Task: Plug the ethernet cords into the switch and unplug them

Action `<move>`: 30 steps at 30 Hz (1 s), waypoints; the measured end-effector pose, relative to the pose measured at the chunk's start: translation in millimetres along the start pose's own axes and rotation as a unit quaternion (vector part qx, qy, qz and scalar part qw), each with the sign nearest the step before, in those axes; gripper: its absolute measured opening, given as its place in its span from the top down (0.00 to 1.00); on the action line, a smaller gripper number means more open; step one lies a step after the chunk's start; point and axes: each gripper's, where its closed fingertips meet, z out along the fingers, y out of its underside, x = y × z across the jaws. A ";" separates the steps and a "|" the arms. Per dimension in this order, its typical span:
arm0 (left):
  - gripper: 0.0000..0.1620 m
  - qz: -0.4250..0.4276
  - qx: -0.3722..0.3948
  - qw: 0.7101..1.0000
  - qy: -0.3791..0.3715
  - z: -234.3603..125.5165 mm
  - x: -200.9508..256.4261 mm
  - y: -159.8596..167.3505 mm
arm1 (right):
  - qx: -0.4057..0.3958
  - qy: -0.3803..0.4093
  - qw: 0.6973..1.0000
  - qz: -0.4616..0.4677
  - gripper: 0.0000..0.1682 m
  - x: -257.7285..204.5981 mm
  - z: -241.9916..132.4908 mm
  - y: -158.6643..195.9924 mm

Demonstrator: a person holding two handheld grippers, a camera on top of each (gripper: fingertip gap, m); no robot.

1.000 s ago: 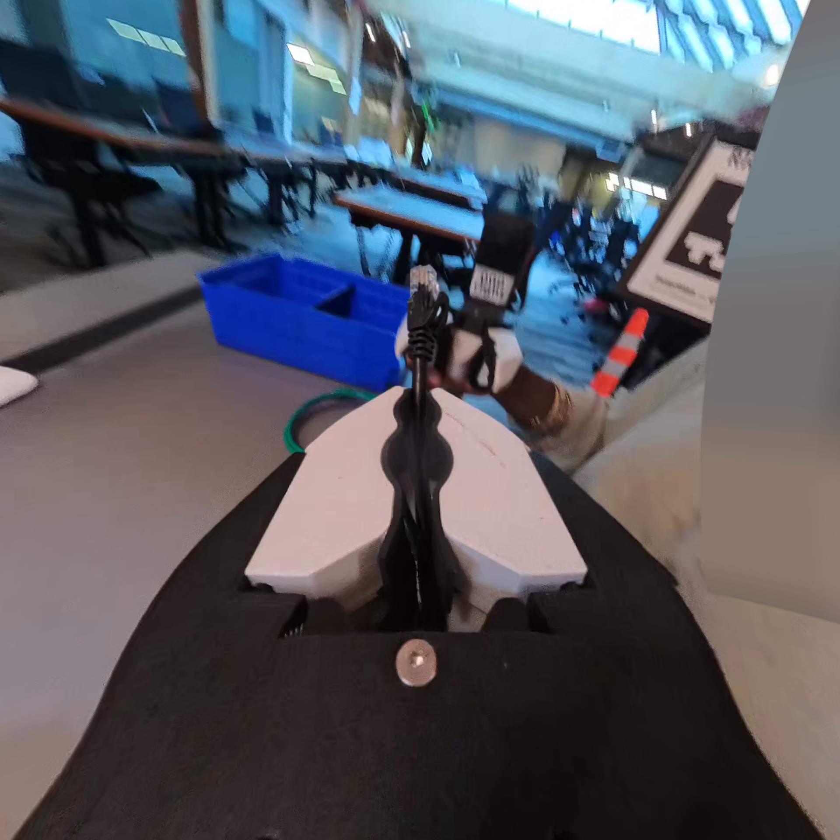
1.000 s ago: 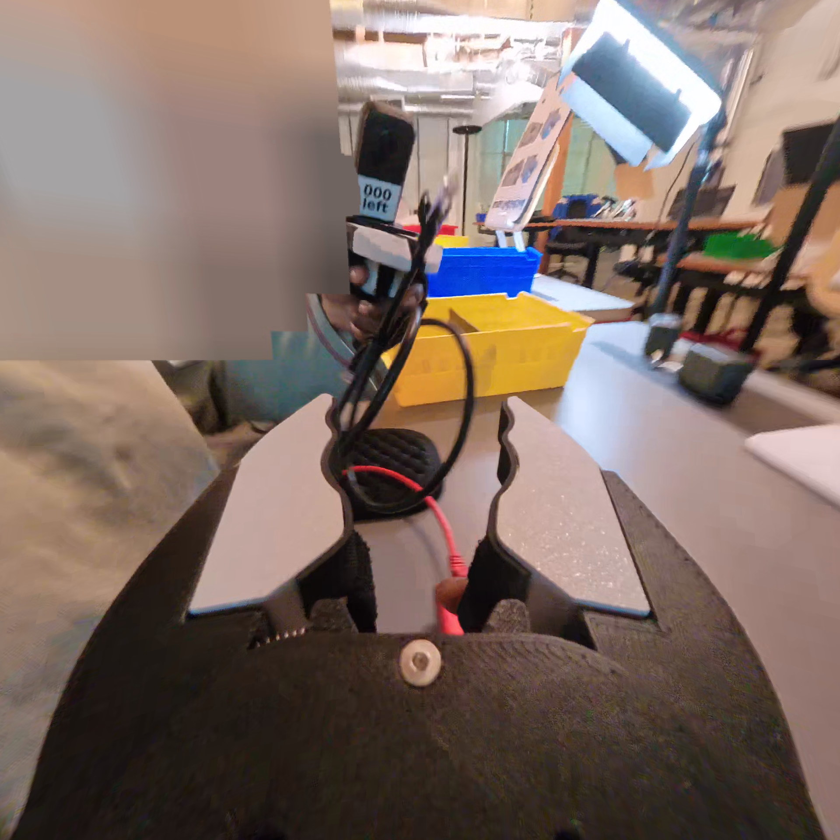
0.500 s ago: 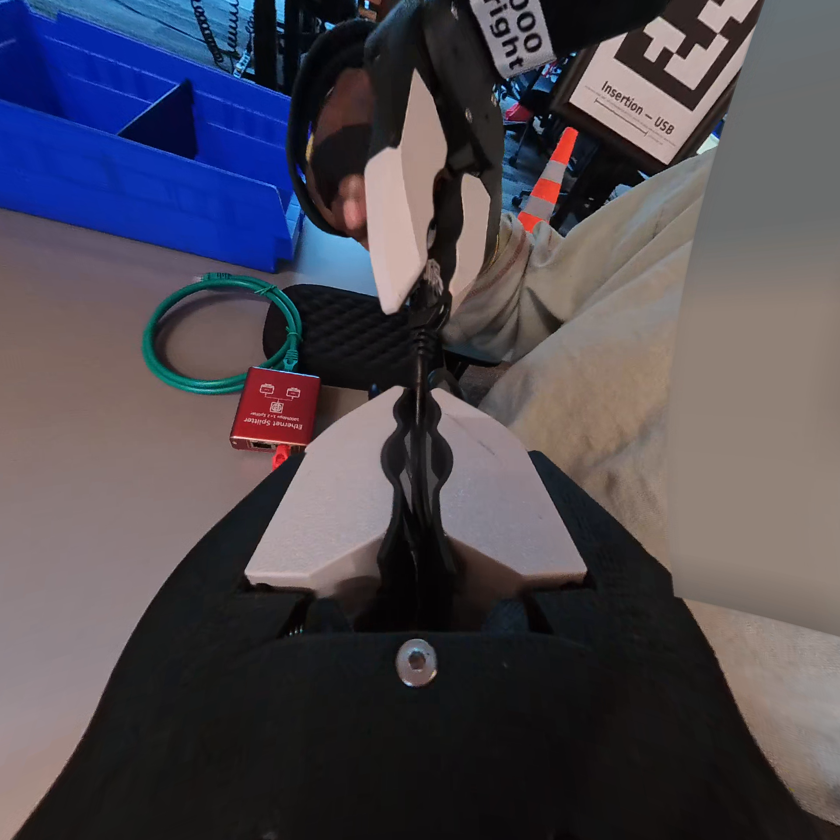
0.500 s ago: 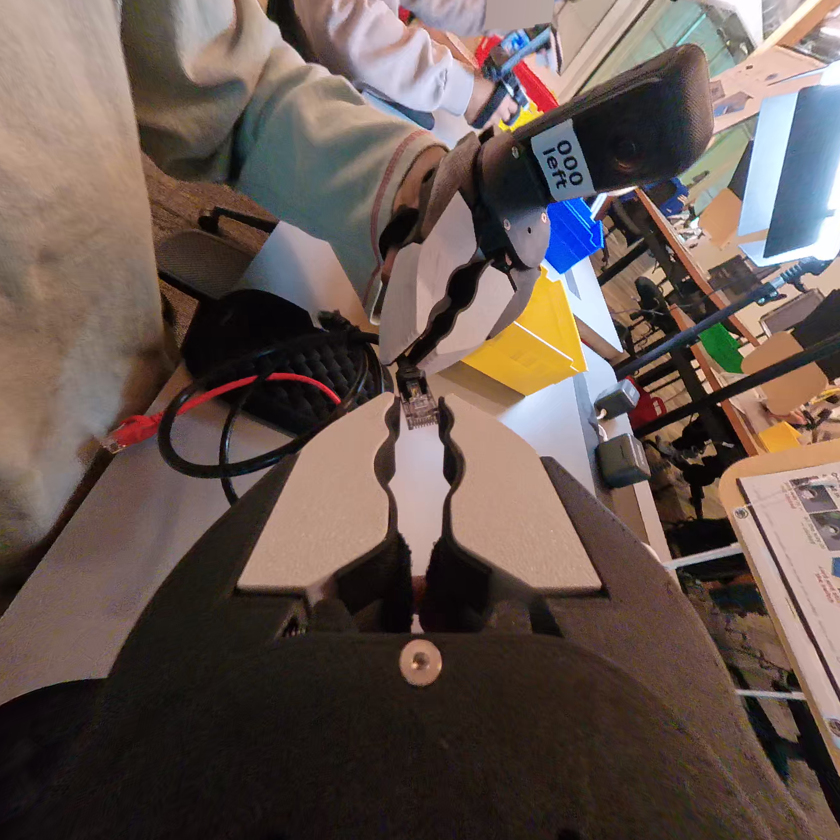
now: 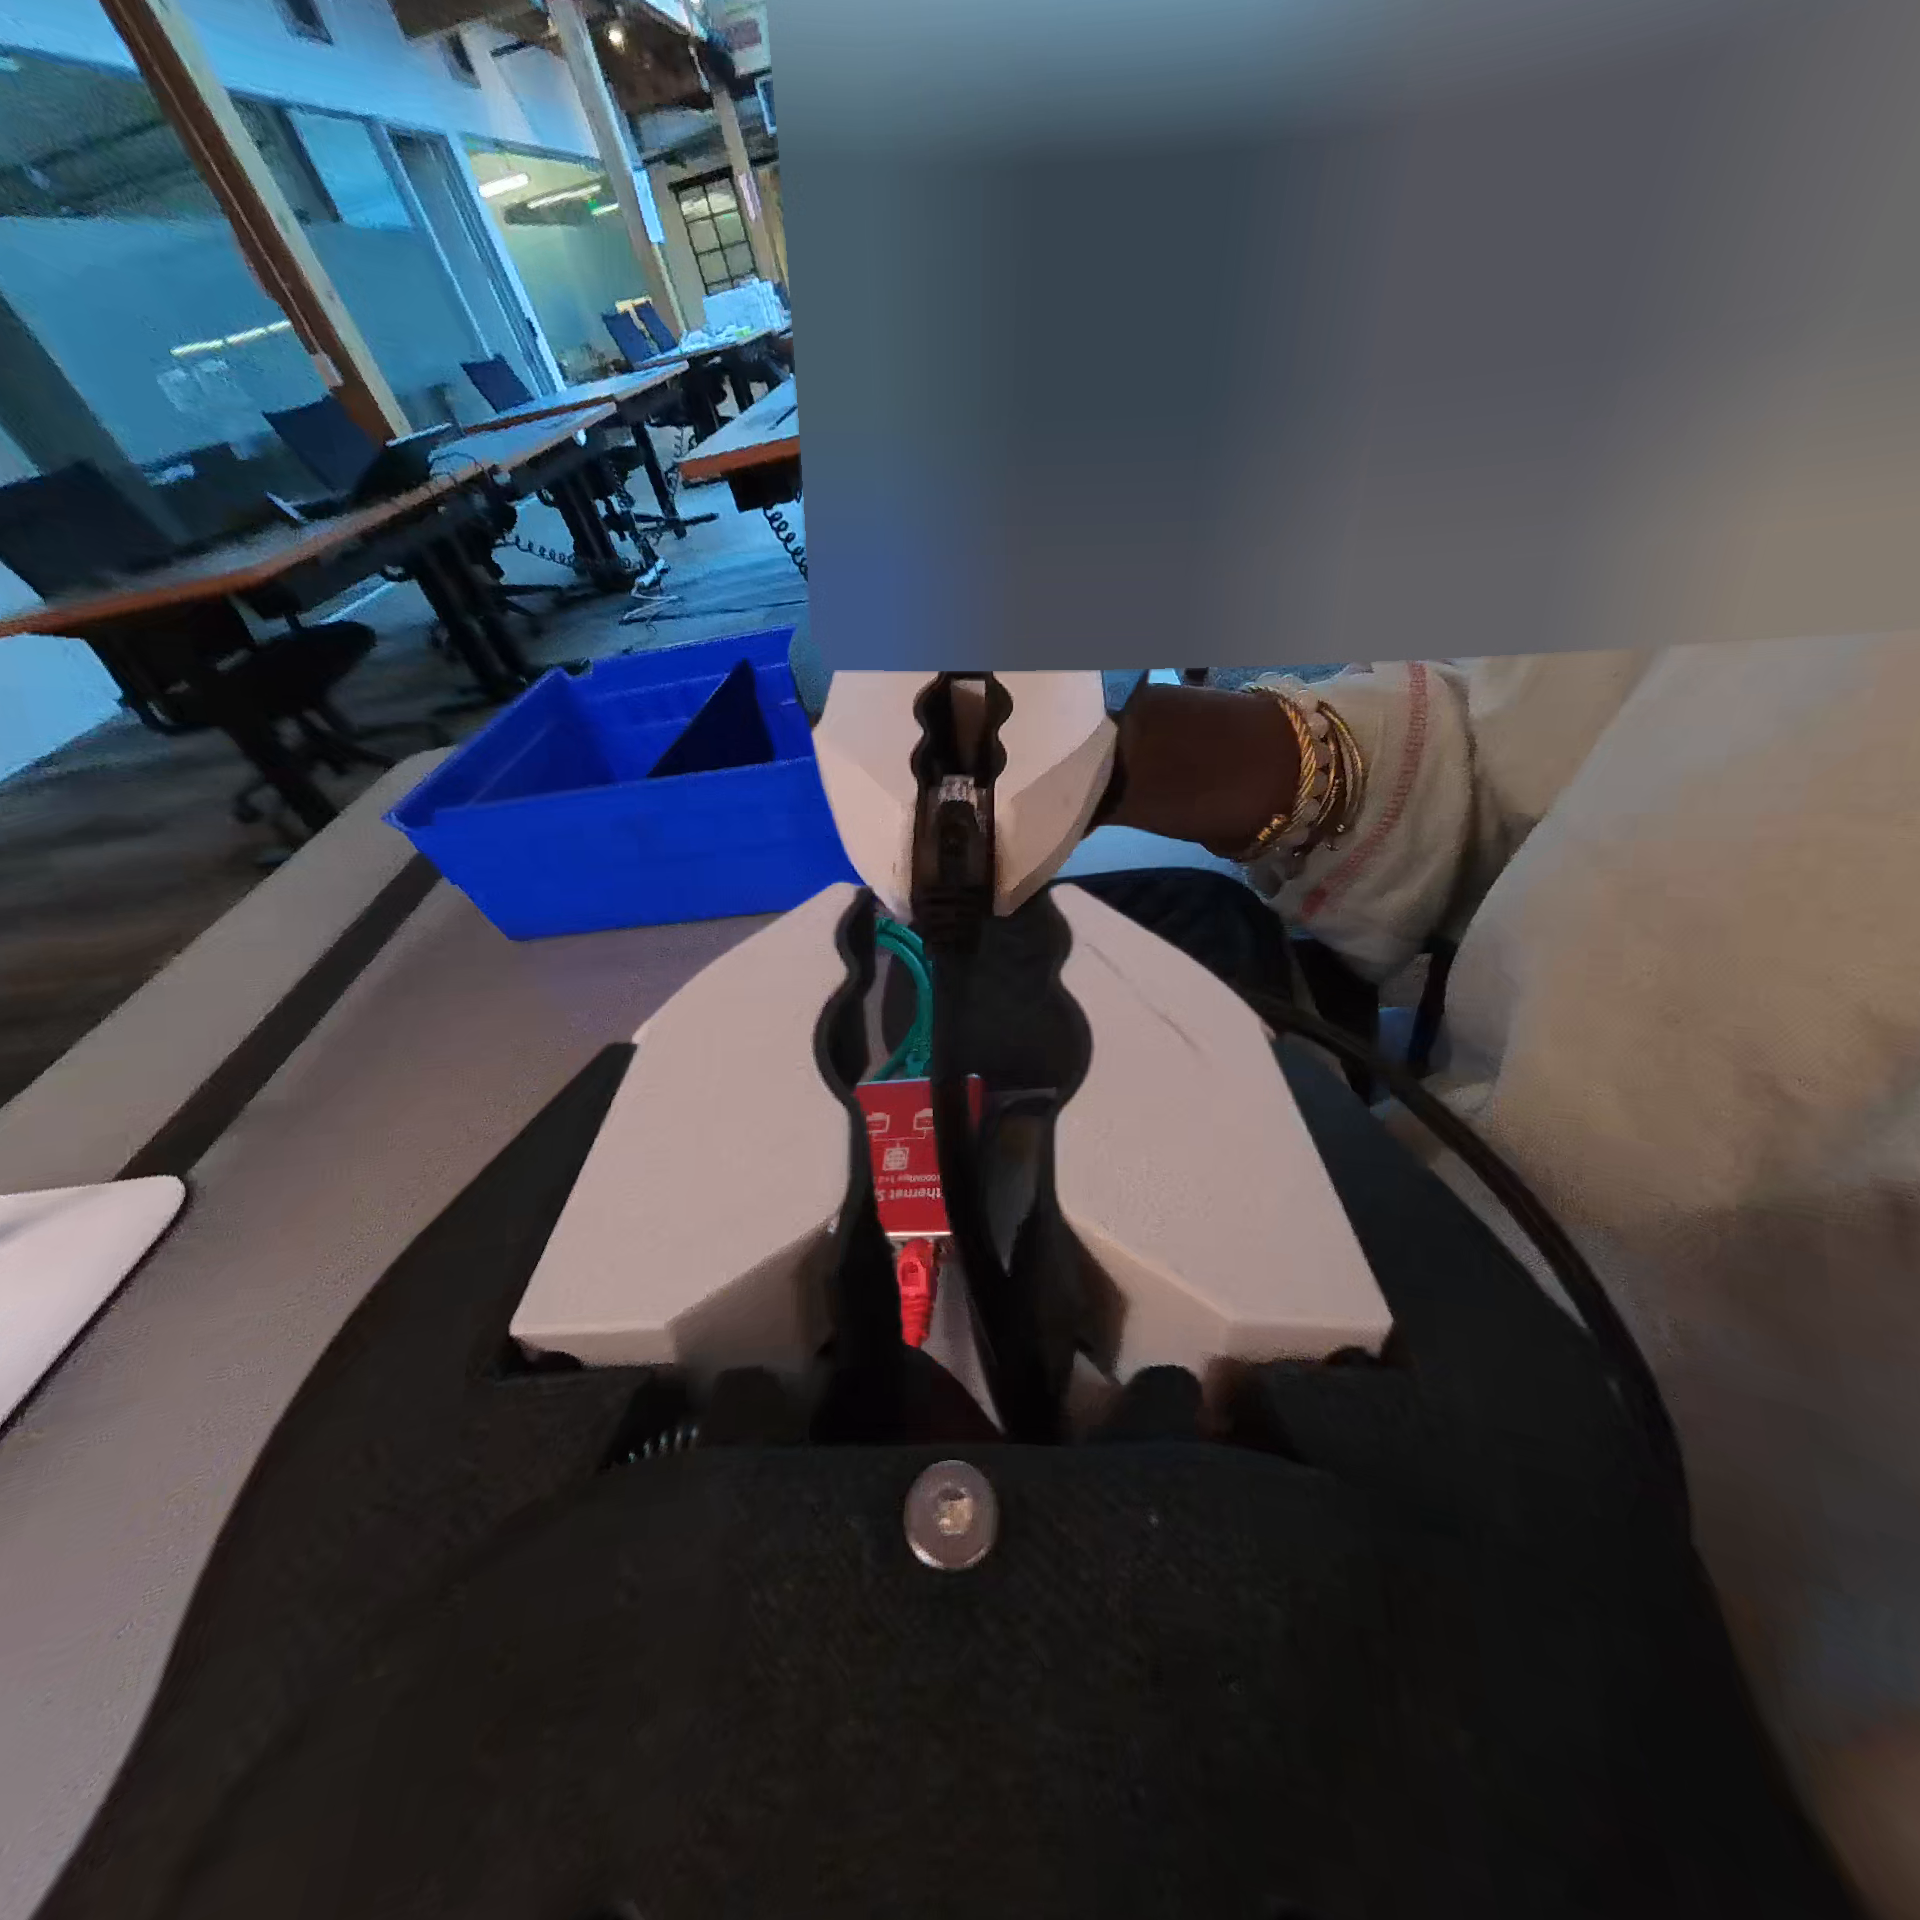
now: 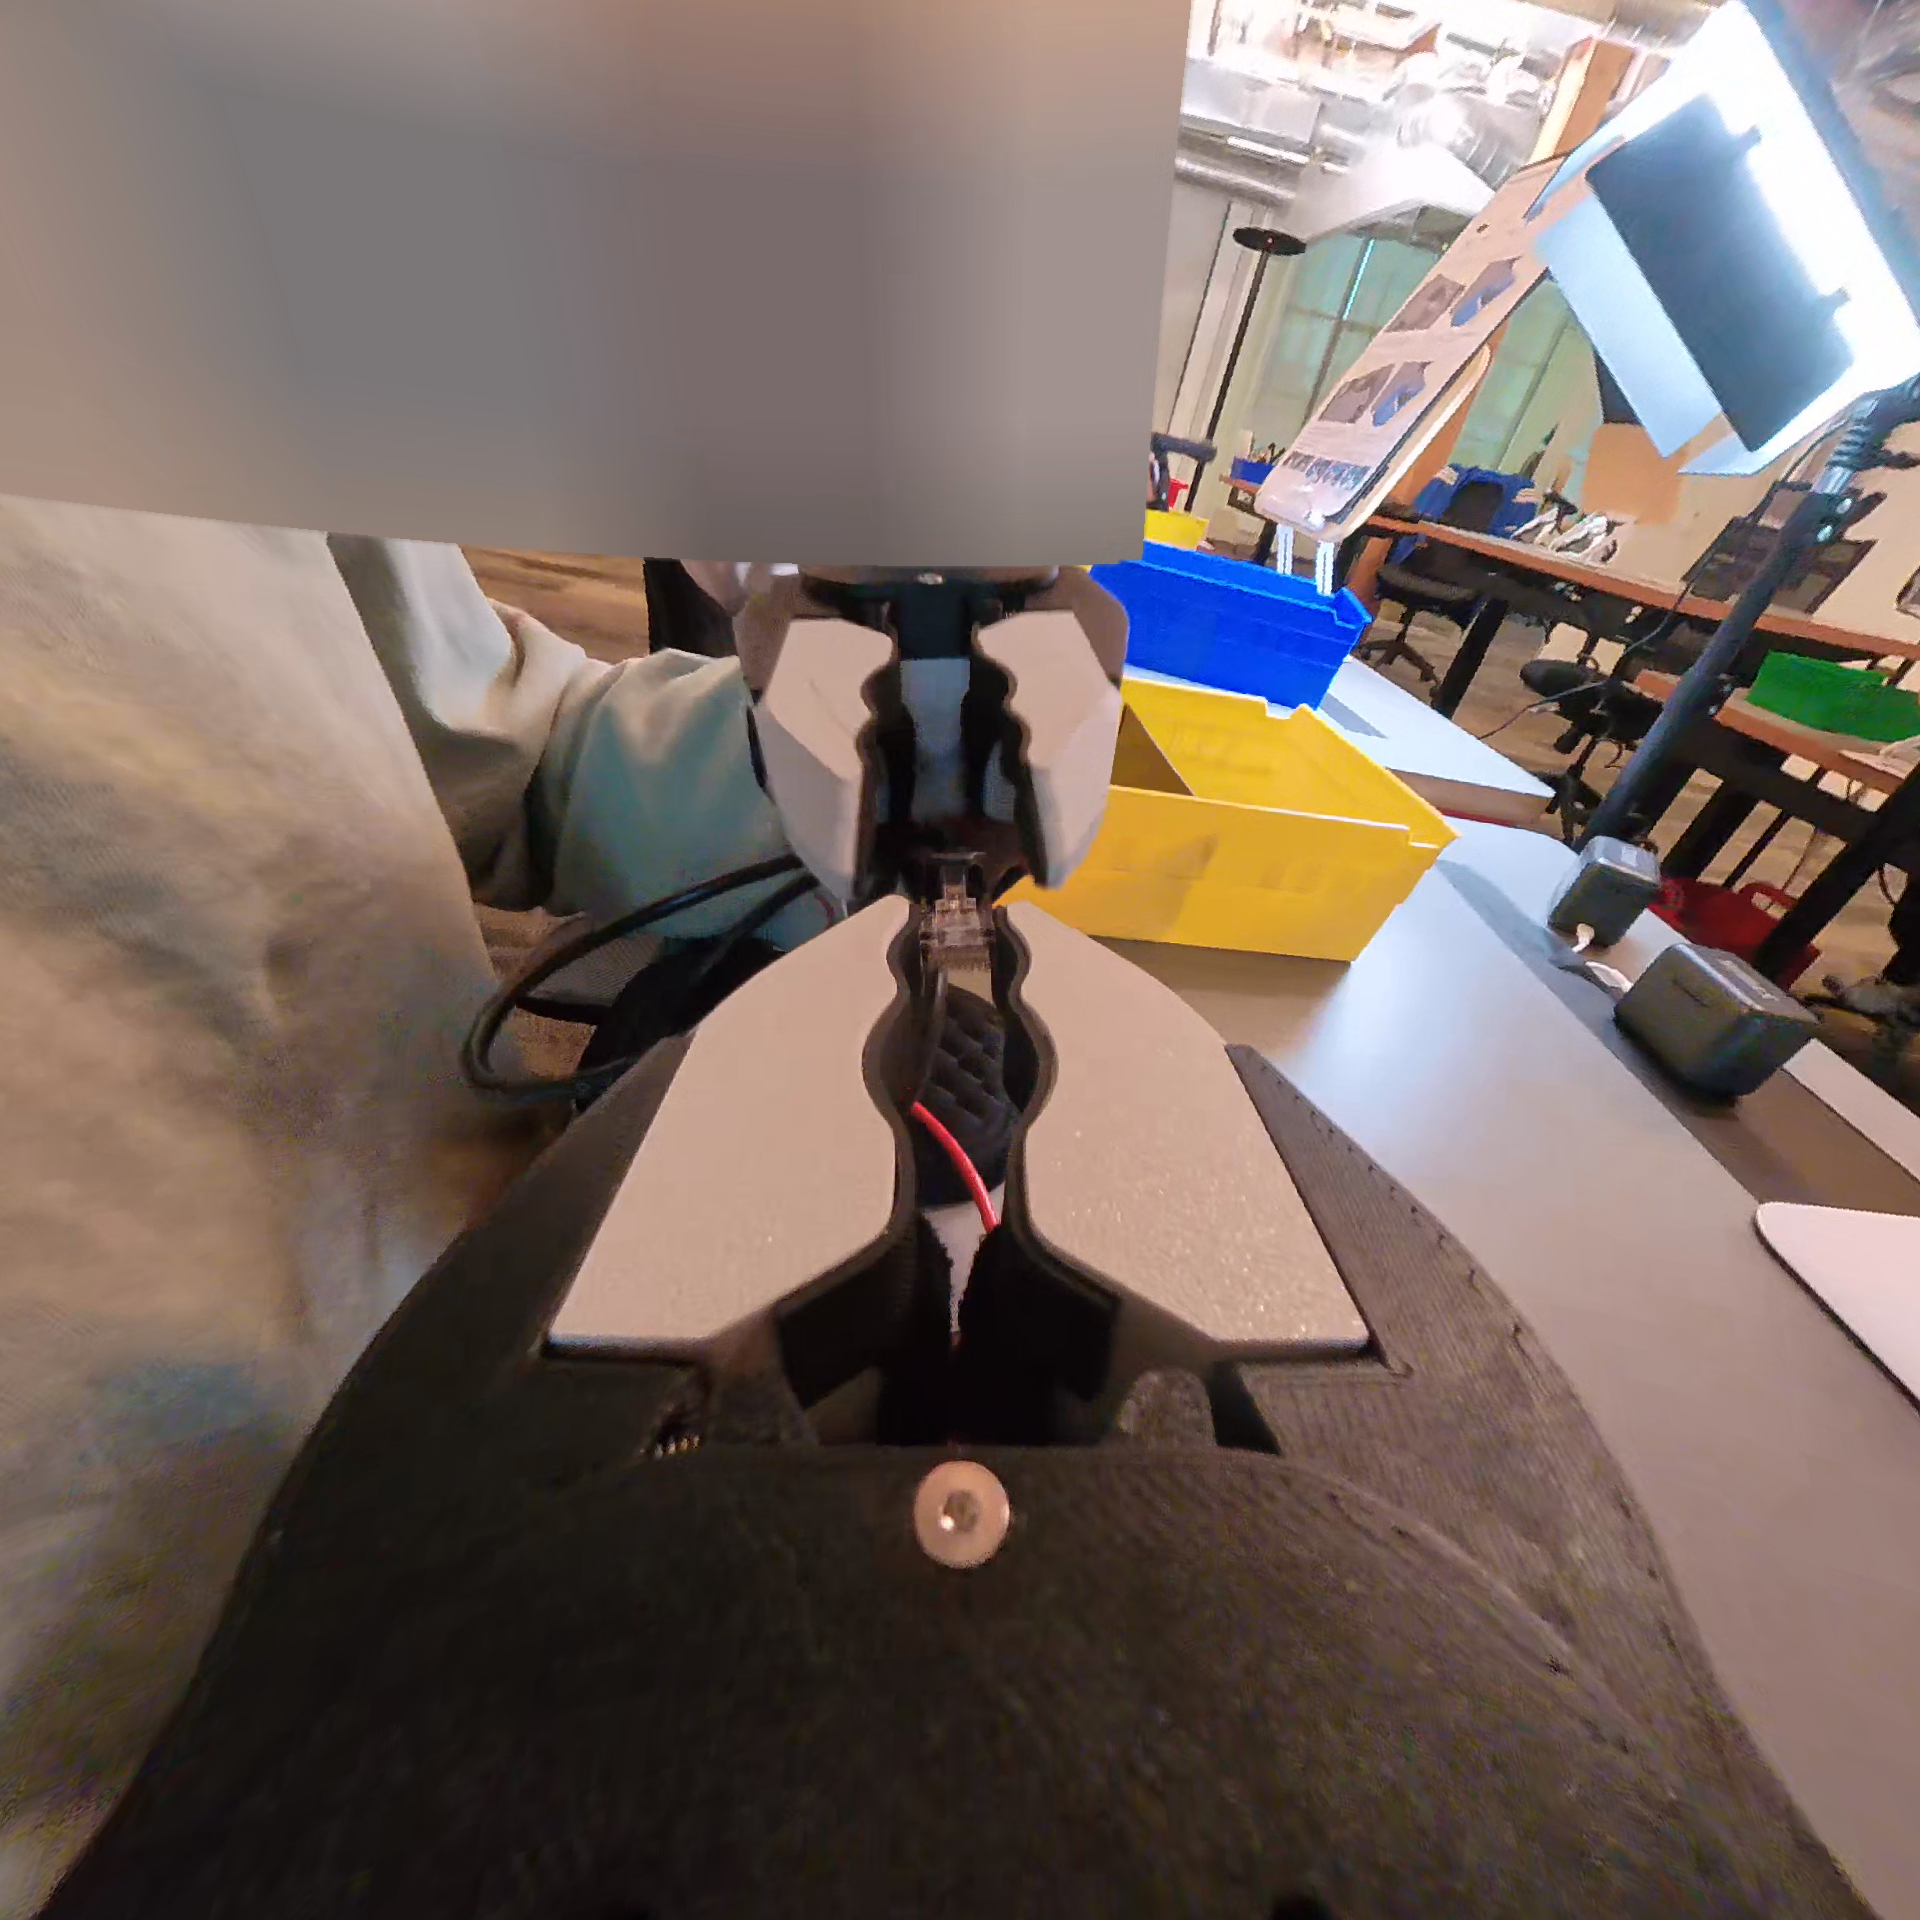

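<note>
In the right wrist view my right gripper (image 6: 956, 920) is shut on the clear plug (image 6: 956, 930) of the black ethernet cord (image 6: 540, 987). My left gripper (image 6: 945, 862) faces it tip to tip with its fingers apart. In the left wrist view my left gripper (image 5: 956, 914) is open. The black cord (image 5: 948, 1039) runs loose between its fingers up to the plug (image 5: 958, 805), which my right gripper (image 5: 956, 831) pinches. Below on the table lies the red switch (image 5: 914, 1143), with a red cord (image 5: 912, 1288) plugged into its near side and a green cord (image 5: 899, 977) at its far side.
A blue bin (image 5: 623, 810) stands behind the switch. A black pad (image 5: 1195, 935) lies by the person's sleeve. In the right wrist view a yellow bin (image 6: 1247, 831), a blue bin (image 6: 1226, 623) and grey boxes (image 6: 1704, 1023) stand on the table. My left and right fingertips are right by each other. Left tips and right tips are each some 15 cm from the red switch (image 5: 914, 1143).
My right gripper came up to the plug and shut on it. My left gripper, which held the black cord, has opened and let it go.
</note>
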 end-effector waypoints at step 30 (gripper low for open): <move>0.94 0.002 -0.183 0.983 0.009 -18.4 -4.5 36.6 | -0.096 0.002 0.994 0.048 0.67 4.2 -12.2 51.6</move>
